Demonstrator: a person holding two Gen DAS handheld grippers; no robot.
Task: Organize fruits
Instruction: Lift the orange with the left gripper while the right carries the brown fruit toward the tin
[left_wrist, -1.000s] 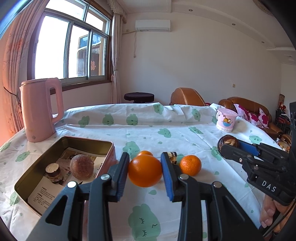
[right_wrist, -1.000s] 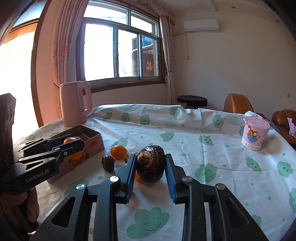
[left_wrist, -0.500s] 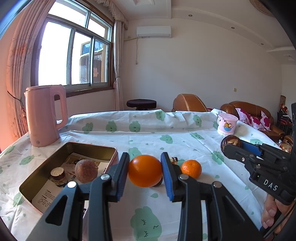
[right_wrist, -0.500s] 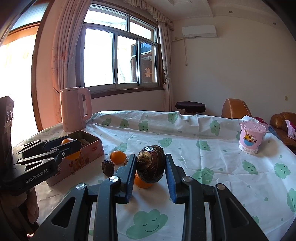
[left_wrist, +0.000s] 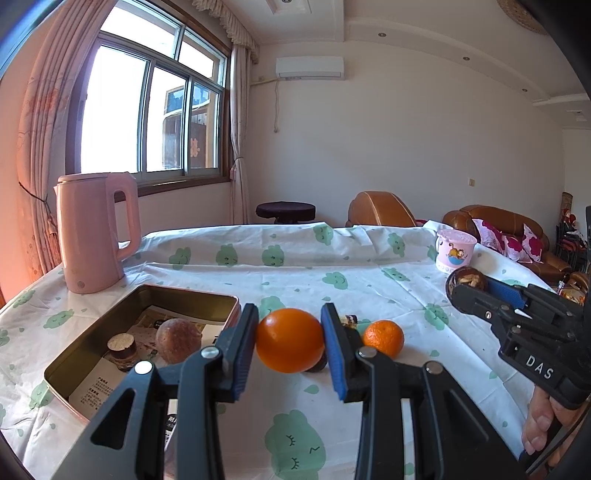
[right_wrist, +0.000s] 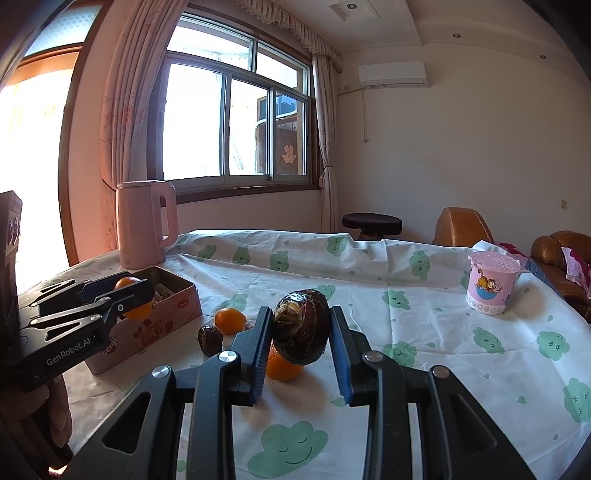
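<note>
My left gripper (left_wrist: 290, 341) is shut on a large orange (left_wrist: 290, 340) and holds it above the tablecloth, just right of the open pink tin (left_wrist: 92, 343). The tin holds a brown round fruit (left_wrist: 178, 339) and a small dark jar (left_wrist: 121, 344). My right gripper (right_wrist: 301, 338) is shut on a dark brown shrivelled fruit (right_wrist: 302, 331) and holds it above the table; it also shows in the left wrist view (left_wrist: 466, 282). On the cloth lie a small tangerine (left_wrist: 383, 338), another orange (right_wrist: 282, 365) and a dark date-like fruit (right_wrist: 209, 339).
A pink kettle (left_wrist: 94, 230) stands at the back left beyond the tin. A pink cartoon cup (right_wrist: 491, 282) stands at the far right of the table. Sofas and a stool stand beyond the table's far edge.
Both grippers have risen a little with their fruit still held. The tin and loose fruit on the cloth have not moved.
</note>
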